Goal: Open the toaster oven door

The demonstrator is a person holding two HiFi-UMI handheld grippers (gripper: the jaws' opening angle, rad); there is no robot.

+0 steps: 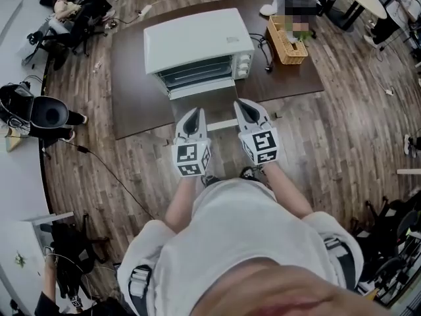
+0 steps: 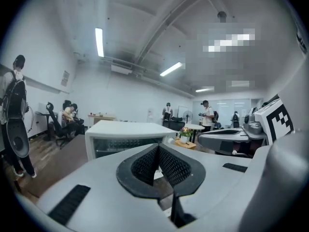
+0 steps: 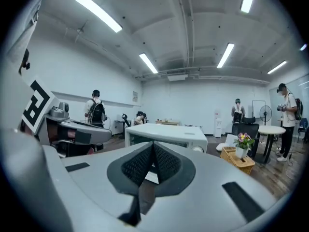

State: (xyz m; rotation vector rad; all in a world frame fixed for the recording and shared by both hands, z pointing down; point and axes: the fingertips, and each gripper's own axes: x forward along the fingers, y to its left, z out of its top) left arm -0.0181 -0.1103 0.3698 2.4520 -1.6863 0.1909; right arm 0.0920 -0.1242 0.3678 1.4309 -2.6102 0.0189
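Observation:
The white toaster oven (image 1: 197, 48) stands on a dark brown table (image 1: 131, 78). Its door (image 1: 205, 108) seems to lie open and flat toward me, with a white handle bar (image 1: 222, 124) at its near edge and wire racks showing in the cavity. My left gripper (image 1: 191, 118) and right gripper (image 1: 245, 109) hover side by side over that near edge, both shut and holding nothing. In the left gripper view the oven (image 2: 128, 137) is ahead, beyond the shut left gripper (image 2: 158, 153). The right gripper view also shows the oven (image 3: 166, 134), past the shut right gripper (image 3: 153, 151).
A wicker basket (image 1: 287, 42) with a small flower pot sits on the table's right end. A cable (image 1: 105, 170) trails over the wood floor at left. Several people and office chairs (image 1: 72, 18) stand around the room, and a round white table (image 3: 270, 129) is at right.

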